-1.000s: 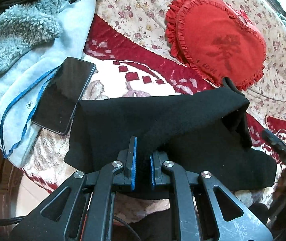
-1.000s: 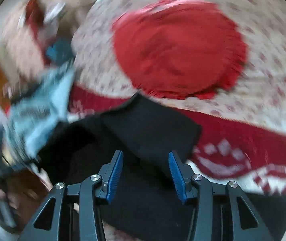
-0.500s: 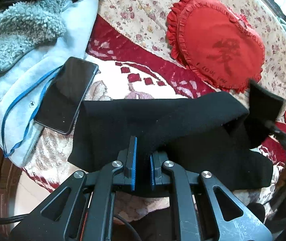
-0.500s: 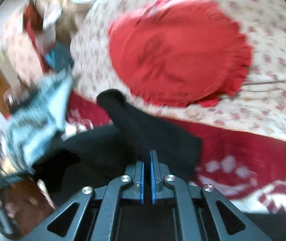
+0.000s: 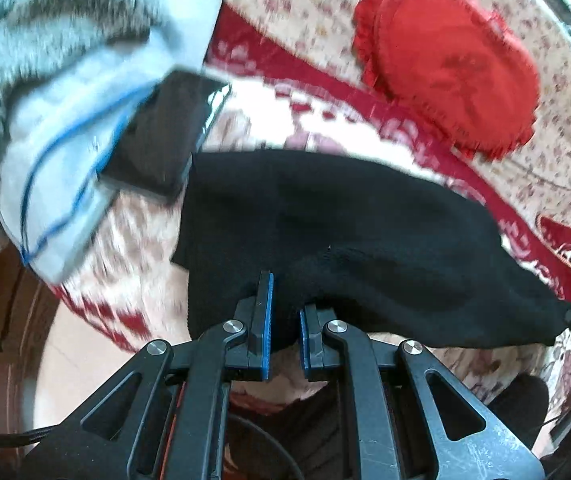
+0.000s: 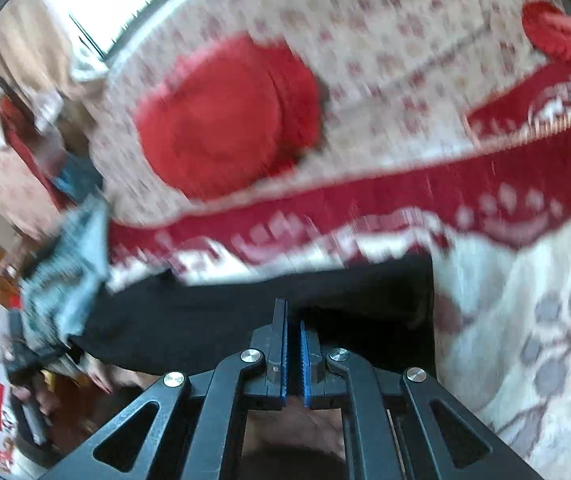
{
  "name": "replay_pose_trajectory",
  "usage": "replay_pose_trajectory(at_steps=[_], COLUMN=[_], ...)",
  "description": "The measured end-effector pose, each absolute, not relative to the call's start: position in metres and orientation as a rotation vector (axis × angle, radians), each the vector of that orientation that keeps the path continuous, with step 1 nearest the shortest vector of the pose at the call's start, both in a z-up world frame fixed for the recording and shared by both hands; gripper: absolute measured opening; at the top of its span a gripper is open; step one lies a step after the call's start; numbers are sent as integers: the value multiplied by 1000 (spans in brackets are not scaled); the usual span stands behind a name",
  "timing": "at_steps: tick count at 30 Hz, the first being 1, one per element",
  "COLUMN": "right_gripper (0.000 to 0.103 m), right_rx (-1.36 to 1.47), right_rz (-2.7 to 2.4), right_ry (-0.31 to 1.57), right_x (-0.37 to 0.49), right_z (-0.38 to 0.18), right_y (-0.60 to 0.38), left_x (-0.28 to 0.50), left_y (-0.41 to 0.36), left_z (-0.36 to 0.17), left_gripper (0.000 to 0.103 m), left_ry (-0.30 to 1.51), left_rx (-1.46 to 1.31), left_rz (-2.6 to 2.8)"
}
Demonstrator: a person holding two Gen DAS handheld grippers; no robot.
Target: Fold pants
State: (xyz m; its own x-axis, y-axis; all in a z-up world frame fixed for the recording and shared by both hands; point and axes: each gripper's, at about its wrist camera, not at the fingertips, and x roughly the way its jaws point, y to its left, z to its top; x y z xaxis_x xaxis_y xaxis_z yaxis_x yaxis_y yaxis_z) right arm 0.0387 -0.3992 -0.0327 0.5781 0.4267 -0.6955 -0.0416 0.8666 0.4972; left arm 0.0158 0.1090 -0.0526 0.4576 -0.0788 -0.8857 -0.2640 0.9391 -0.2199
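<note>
Black pants (image 5: 349, 240) on bed blanket (image 5: 325, 128), left hand-held gripper (image 5: 284, 312) clamped on near edge, right hand-held gripper (image 6: 292, 332) nearly closed, grip on fabric unclear, phone (image 5: 165, 136) beside pants.

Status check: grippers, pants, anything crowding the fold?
Left gripper shut on black pants. Right gripper shut on their other edge. Phone touching the pants' far left corner.

Each tool is built of black linkage arms pinned with round silver screws; blue ribbed pads are fitted inside the left tool (image 5: 283, 322) and right tool (image 6: 292, 354).
</note>
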Motion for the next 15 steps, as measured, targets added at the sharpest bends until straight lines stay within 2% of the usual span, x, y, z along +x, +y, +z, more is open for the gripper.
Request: replay_pose_trajectory(at_steps=[4, 6, 8, 12, 15], right_gripper=[6, 14, 34, 35, 35], right_rx=[440, 394, 332, 266, 213], right_rz=[236, 210, 170, 157, 182], right_ry=[1018, 1021, 1014, 995, 986], right_x=[39, 38, 35, 29, 34], right_z=[-54, -46, -37, -16, -3], right_y=[-403, -404, -406, -403, -384], left_x=[9, 5, 1, -8, -13], left_y=[117, 122, 126, 136, 142], left_z=[-57, -54, -50, -43, -38], left_gripper=[14, 17, 21, 28, 28], left_ry=[1104, 1104, 1101, 1088, 1082], left_rx=[-379, -389, -390, -385, -373], left_rz=[110, 108, 111, 122, 133])
